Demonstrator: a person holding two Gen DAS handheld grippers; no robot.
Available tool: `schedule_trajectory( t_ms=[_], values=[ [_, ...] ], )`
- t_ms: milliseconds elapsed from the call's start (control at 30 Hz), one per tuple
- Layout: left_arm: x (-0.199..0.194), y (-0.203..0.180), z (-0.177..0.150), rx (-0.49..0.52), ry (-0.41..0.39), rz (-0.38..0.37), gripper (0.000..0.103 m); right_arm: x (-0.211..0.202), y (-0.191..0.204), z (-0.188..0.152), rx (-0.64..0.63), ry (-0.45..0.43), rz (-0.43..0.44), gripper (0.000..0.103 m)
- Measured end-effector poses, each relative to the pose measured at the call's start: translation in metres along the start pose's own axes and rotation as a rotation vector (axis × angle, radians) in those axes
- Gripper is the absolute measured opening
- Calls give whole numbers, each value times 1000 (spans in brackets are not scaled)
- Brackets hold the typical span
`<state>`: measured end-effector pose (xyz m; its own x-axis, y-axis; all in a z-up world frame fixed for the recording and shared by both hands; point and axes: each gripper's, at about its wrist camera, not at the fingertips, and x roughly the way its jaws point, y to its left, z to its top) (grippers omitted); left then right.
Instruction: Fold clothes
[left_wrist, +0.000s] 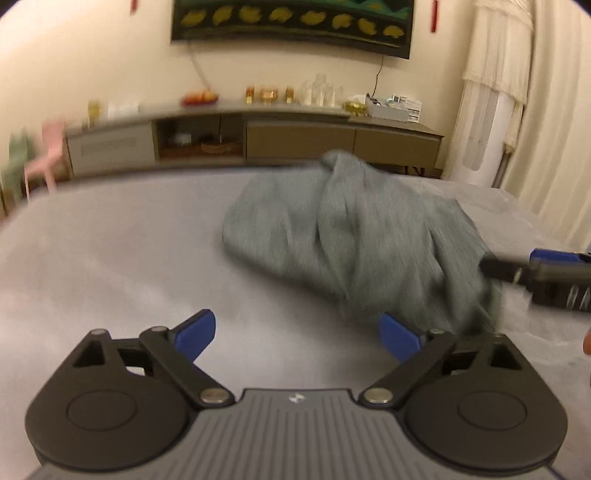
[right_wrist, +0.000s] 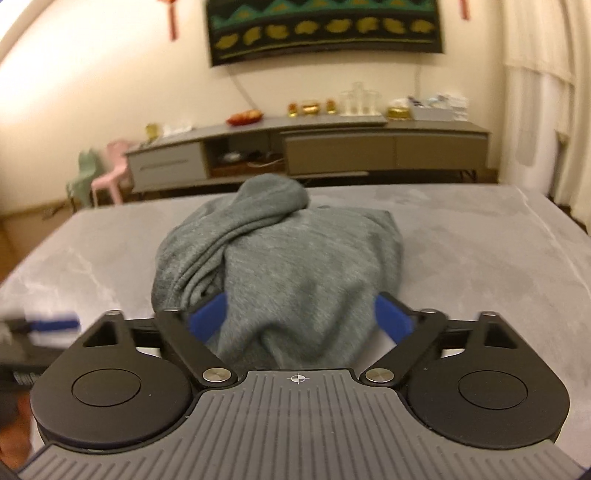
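On the grey tabletop (left_wrist: 110, 258), towards its far middle, a grey-green garment (left_wrist: 351, 236) lies in a loose, rumpled heap, with one rolled fold rising to a hump at the far end. The left gripper (left_wrist: 297, 334) hovers over bare table just to the left of the heap's near edge; its blue fingertips (left_wrist: 195, 332) are spread wide with nothing between them, and only the right-hand tip sits close beside the cloth. From the right wrist view the right gripper (right_wrist: 300, 319) is directly over the near end of the same garment (right_wrist: 288, 258), jaws spread wide on either side of the fabric; the cloth bulges up between the blue pads (right_wrist: 208, 315), but they do not pinch it. Each tool shows at the edge of the other's view: the right one enters the left camera from the right margin, blurred, and the left one is a blurred blue streak at the lower left of the right camera. Beyond the table stands a long low sideboard (right_wrist: 369, 147) carrying glasses, gold ornaments and a red dish, with a dark patterned wall hanging (right_wrist: 325, 29) above it and pink and green stools (right_wrist: 110, 173) at its left end.
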<state>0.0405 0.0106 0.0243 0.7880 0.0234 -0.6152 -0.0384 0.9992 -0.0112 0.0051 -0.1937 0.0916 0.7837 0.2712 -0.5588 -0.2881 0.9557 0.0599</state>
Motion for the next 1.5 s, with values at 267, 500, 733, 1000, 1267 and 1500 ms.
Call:
schedule_trajectory(
  t_ms=[267,500,733,1000,1267,1500],
  values=[
    [78,-29,41,57,-16,-109,80,63,-6,8,-55,137,40,27],
    [1,25,88,-151,-324,-254,5,1,-30,45,11,-198,103,2],
    [-79,92,84,-306,-480,-59,5,-23,-52,46,127,-284,-4,2],
    [-13,62,21,-285,-31,-218,64,25,-103,23,498,2,90,20],
    [-1,-68,-15,167,48,-288,101,24,-135,14,652,-4,59,78],
    [-30,-22,12,-31,-168,-265,10,39,-157,12,741,24,171,42]
  ],
)
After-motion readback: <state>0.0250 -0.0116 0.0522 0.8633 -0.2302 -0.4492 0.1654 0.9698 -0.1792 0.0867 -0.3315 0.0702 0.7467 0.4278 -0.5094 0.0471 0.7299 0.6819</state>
